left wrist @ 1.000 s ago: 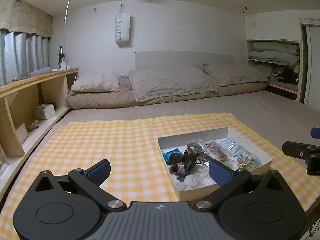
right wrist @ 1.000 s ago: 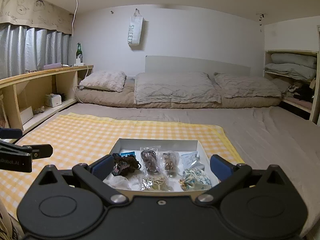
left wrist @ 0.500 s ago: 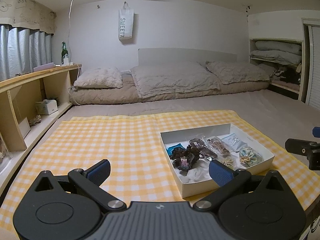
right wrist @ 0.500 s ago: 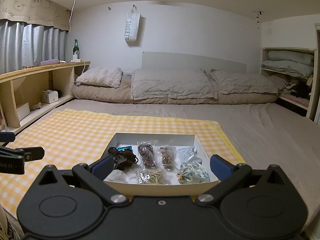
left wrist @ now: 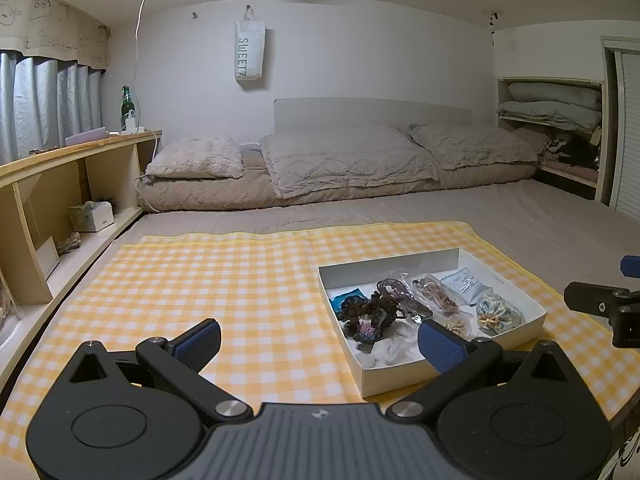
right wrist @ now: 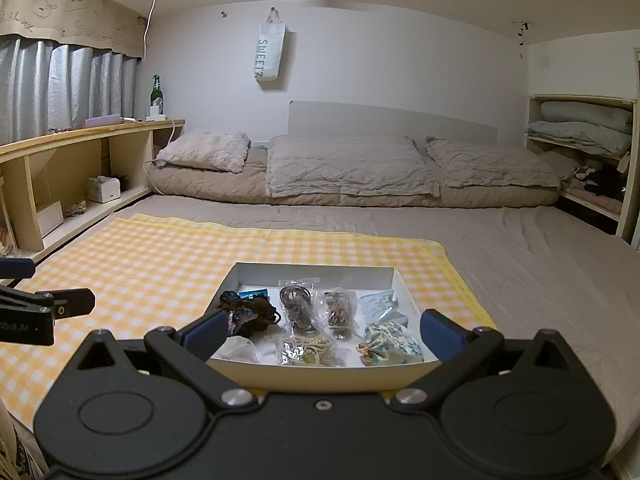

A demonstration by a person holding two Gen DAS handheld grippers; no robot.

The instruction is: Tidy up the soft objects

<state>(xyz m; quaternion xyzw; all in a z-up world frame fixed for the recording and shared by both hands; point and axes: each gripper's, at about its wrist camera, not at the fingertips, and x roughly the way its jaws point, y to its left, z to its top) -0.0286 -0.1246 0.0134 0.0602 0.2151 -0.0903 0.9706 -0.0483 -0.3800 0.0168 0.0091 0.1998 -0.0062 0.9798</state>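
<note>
Both tongs spread wide, nothing between them. Left tongs (left wrist: 318, 340) hang over the yellow checked cloth (left wrist: 240, 280); right tongs (right wrist: 324, 330) hang just short of the near wall of the white box (right wrist: 320, 376), which fills the gap between their tips.

The soft things all lie inside the box. From the right view: dark tangled bundle (right wrist: 250, 312) at 9 o'clock, crumpled white piece (right wrist: 240, 350) at 7, two clear packets of cords (right wrist: 296, 306) and (right wrist: 340, 310) at the middle, a third packet (right wrist: 308, 350) at 6, blue-and-white drawstring pouch (right wrist: 390, 346) at 5, flat pale sachet (right wrist: 380, 304) at 2, small teal piece (right wrist: 252, 293) at 10. The cloth around the box carries nothing.

This fits two readings: things gathered in the box and still to be sorted out, or things already put away there. I cannot tell which, so I name no next item.

Handling notes, either way: these things yield and slip. Come down from above, not over the near wall, which could tip the box. Pinch a packet by its plastic fold, the pouch by its gathered neck. The dark bundle looks snagged on its neighbour; hold the box steady with the other tongs and lift slowly.
</note>
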